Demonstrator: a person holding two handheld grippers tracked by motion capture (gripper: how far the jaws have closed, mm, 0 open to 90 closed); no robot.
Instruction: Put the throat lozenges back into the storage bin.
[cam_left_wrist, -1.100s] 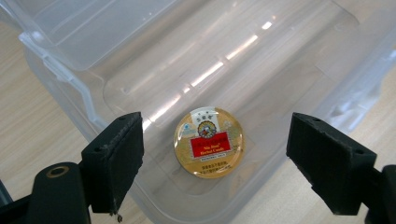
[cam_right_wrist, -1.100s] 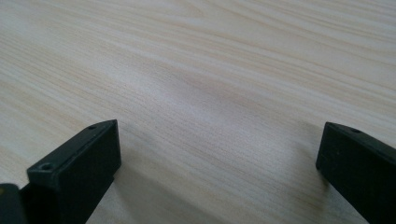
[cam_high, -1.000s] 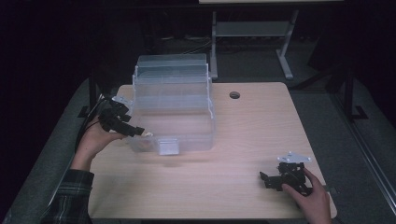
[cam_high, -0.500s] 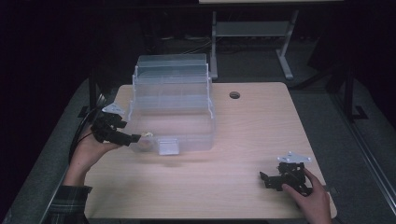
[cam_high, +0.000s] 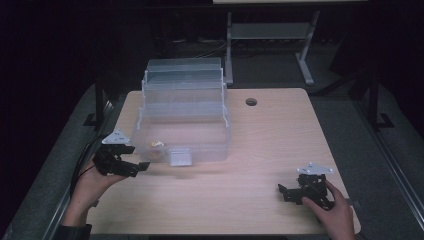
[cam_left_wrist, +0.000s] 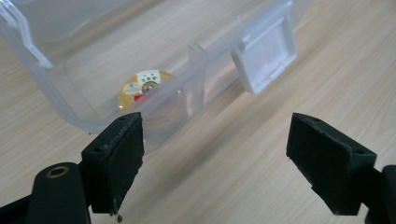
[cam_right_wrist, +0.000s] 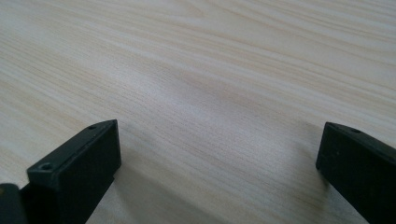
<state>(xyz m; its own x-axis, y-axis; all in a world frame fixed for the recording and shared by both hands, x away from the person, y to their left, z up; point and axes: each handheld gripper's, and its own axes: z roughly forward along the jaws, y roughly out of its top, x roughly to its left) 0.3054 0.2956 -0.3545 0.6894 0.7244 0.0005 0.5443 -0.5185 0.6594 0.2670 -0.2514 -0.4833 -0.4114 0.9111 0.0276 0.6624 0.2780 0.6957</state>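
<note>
Clear plastic tiered storage box (cam_high: 182, 117) with the fold-out trays is what the left hand is working around, as far as I can judge. It sits on the pale wooden table (cam_high: 260, 150), toward the left and back half, trays stepped up and open, white latch tab (cam_high: 180, 157) hanging at the front wall. Inside the bottom tub, near the front left corner, there's one small round yellow-and-white disc (cam_left_wrist: 148, 85), could be a coin cell or a sticker, too small to call.

Left gripper (cam_high: 131, 168) hovers just off the box's front left corner, jaws spread wide and empty, pointed at the corner wall. Right gripper (cam_high: 290, 192) rests on the table well apart, near the front right, jaws also gaping with nothing but wood grain between them.

My take on handling: thin-walled plastic, light, a bit flexy, and slick, so it'll probably skate on the table if pushed from one side. Hinged trays look like they'd flop if you lift by the top. I'd pinch the rim of the bottom tub or that latch tab, and steady it with the other gripper. Squeeze too hard on a flat wall and it may bow or crack.
</note>
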